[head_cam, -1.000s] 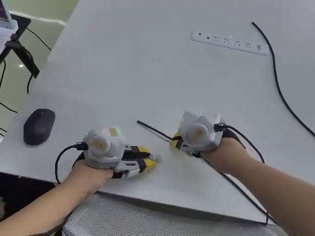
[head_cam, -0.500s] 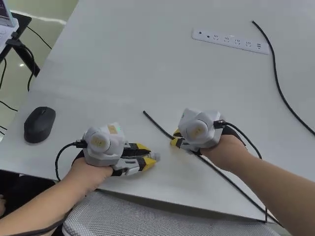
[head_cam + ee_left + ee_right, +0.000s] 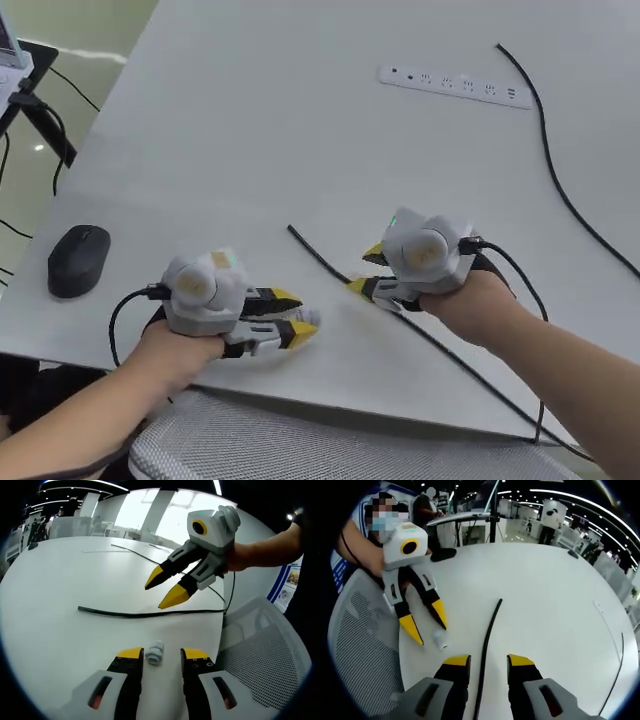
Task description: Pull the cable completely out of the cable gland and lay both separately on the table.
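Observation:
The small grey cable gland (image 3: 155, 652) lies on the white table (image 3: 250, 130), free of the cable, between the spread jaws of my left gripper (image 3: 163, 653). In the head view the gland (image 3: 311, 320) rests just off the left gripper (image 3: 296, 316). The thin black cable (image 3: 320, 258) lies apart on the table and runs toward the front edge. My right gripper (image 3: 366, 270) stands open astride it. Its own view shows the cable (image 3: 489, 625) passing untouched between the jaws, with the gland (image 3: 440, 640) and left gripper (image 3: 431, 631) to the left.
A white power strip (image 3: 455, 86) lies at the far side, and a thicker black cord (image 3: 560, 190) curves down the right. A dark mouse (image 3: 78, 258) sits near the left edge. A mesh chair (image 3: 250, 440) stands below the table's front edge.
Both grippers' jaws have spread apart. The right gripper has drifted a little to the right along the cable; the gland and the cable now lie loose on the table.

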{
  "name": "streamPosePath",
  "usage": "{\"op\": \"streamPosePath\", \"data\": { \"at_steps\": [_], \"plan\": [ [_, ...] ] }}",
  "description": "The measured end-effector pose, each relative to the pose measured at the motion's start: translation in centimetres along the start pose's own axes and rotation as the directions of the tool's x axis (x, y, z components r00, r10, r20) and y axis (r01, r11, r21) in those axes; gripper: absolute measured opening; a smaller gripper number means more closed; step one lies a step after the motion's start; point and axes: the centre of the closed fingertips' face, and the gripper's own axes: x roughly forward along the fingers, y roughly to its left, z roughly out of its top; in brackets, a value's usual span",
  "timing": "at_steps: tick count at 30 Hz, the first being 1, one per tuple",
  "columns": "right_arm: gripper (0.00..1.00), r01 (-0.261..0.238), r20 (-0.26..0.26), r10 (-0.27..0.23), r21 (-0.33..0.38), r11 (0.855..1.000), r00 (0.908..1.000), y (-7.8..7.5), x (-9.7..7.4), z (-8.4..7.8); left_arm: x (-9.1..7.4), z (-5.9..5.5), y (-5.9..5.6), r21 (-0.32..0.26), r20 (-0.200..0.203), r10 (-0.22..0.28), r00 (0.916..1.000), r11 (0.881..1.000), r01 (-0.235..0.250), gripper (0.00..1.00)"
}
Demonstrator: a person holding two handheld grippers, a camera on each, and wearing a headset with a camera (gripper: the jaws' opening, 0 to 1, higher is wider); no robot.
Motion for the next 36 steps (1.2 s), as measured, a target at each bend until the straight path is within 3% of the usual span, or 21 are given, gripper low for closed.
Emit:
{"op": "streamPosePath", "data": {
  "at_steps": [2,9,13,15,20,22,27,36],
  "plan": [
    [0.28,-0.003,0.018,0.003,0.01,1.0,0.9998,0.0,-0.6,0.2,-0.1,-0.1,-0.5,0.015,-0.013,-0.008,0.9999,1.0,0.008,0.32],
    [0.4,0.008,0.079,-0.011,0.044,0.999,0.9968,0.0,-3.3,0.8,-1.5,1.3,-1.2,-0.008,0.033,0.003,0.9994,1.0,-0.003,0.39],
    [0.43,0.022,0.137,-0.034,0.083,0.996,0.99,-0.2,-5.4,1.5,-2.5,2.0,-1.2,-0.013,0.057,0.035,0.9978,0.999,-0.034,0.47],
    [0.43,0.038,0.16,-0.054,0.101,0.994,0.9856,-0.3,-6.7,1.8,-3.2,2.4,-0.8,0.003,0.071,0.079,0.9943,0.997,-0.08,0.49],
    [0.46,0.05,0.212,-0.082,0.153,0.987,0.9737,-0.2,-9.6,1.6,-4.5,3.3,-1.2,-0.038,0.101,0.088,0.9909,0.996,-0.085,0.52],
    [0.5,0.045,0.235,-0.096,0.212,0.976,0.9673,-0.1,-10.7,1.2,-5.0,3.5,-1.4,-0.041,0.109,0.092,0.9899,0.995,-0.087,0.53],
    [0.6,0.041,0.276,-0.122,0.283,0.958,0.9535,0.6,-13.4,0.1,-6.1,3.8,-2.0,-0.036,0.118,0.104,0.9876,0.994,-0.1,0.6],
    [0.71,0.074,0.331,-0.217,0.394,0.916,0.9183,1.6,-18.0,-2.3,-8.6,4.8,-3.2,-0.062,0.165,0.116,0.9796,0.992,-0.107,0.61]
  ]
}}
